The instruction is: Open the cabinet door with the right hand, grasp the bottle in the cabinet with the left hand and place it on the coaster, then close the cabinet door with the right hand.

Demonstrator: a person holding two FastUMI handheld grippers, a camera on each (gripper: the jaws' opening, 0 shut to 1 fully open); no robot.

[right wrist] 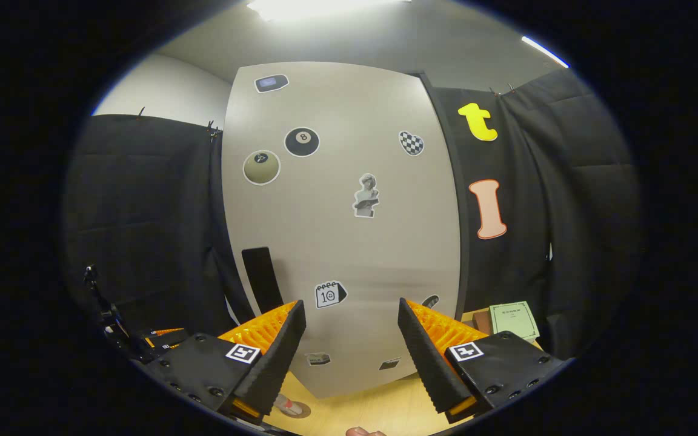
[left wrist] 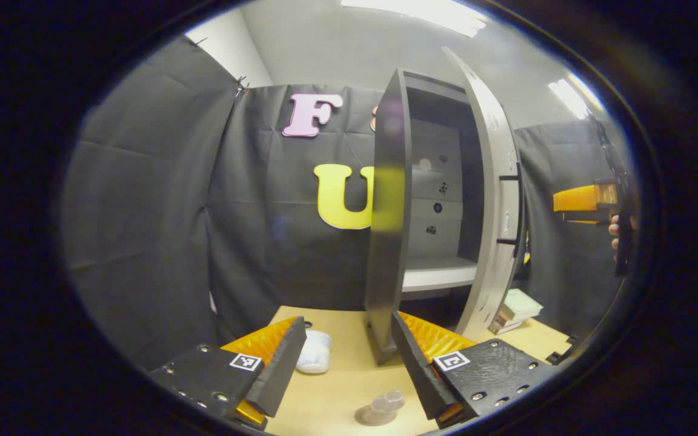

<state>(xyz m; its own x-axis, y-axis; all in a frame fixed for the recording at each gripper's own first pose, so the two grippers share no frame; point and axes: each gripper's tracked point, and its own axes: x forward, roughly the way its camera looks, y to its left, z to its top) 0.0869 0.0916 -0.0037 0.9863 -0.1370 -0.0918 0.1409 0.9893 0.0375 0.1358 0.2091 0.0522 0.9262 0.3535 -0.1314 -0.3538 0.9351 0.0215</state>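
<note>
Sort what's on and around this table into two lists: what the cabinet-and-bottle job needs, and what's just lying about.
For the job:
- cabinet, its door open
- bottle on the coaster
- left gripper, open
- right gripper, open, facing the door's stickered front

Lying about:
- white cloth on the table
- stacked books beside the cabinet

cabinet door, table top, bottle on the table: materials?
Cabinet door: seemingly painted or laminated board, matte pale grey, flat, sticker-covered. Table top: likely light wood or wood-look laminate, smooth tan. Bottle: looks like clear plastic; you can see through it. Left gripper open above it.
</note>
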